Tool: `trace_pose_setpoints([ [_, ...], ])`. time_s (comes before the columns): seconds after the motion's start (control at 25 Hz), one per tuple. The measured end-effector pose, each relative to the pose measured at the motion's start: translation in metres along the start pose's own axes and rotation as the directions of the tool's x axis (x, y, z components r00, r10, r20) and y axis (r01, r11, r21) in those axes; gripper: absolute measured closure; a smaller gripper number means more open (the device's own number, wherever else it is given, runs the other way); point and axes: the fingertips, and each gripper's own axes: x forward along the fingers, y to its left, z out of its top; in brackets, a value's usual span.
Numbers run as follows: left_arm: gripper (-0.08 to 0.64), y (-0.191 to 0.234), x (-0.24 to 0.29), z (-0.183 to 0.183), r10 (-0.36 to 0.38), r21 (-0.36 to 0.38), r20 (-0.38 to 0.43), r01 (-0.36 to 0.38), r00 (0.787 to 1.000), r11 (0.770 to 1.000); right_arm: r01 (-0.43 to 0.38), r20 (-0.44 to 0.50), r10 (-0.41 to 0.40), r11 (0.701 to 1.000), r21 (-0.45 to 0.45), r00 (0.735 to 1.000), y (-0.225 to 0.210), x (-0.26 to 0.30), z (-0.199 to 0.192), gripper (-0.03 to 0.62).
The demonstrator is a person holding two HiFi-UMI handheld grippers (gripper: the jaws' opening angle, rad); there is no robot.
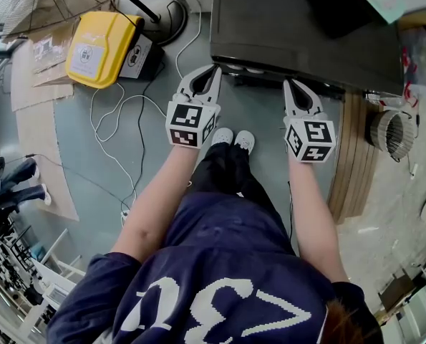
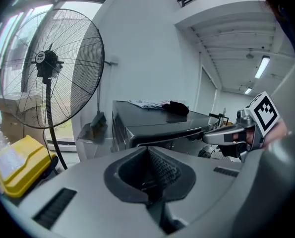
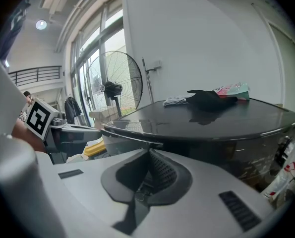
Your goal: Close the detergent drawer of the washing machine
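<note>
1. Head view puts the washing machine [image 1: 306,34] at 12 to 1 o'clock, its dark lid seen from above. The person stands square to its front, shoes at the centre of the frame.
2. The left gripper [image 1: 213,69] sits at 12 o'clock and the right gripper [image 1: 290,83] at 1 o'clock. Both point at the machine's near edge with their tips just short of it. Each gripper view shows its ribbed pads pressed together with nothing between them.
3. Shut, empty jaws suit the job, I judge: a drawer is pushed in with a blunt tip, not grasped.
4. The detergent drawer cannot be picked out with certainty, because the front face is steeply foreshortened. A narrow ledge [image 1: 259,76] juts out under the lid's edge between the two tips and may be the drawer standing open.
5. Holding both grippers level on either side of that ledge probably leaves either one free to press.
6. A dark cloth [image 3: 206,99] lies on the lid. A yellow case [image 1: 102,45] rests on the floor at 10 o'clock, and a standing fan [image 2: 48,63] is well clear of any push.
</note>
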Motion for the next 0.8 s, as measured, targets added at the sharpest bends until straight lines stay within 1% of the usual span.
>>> trace_pose_setpoints([
  [0.24, 0.541, 0.000, 0.000, 0.002, 0.006, -0.015, 0.007, -0.006, 1.000, 1.000, 0.001, 0.005, -0.001, 1.000, -0.005, 1.000, 0.001, 0.002, 0.000, 0.577],
  [0.8, 0.541, 0.006, 0.010, 0.004, 0.019, -0.019, 0.003, -0.019, 1.000, 1.000, 0.018, 0.010, -0.019, 1.000, 0.007, 1.000, -0.004, 0.012, 0.001, 0.577],
])
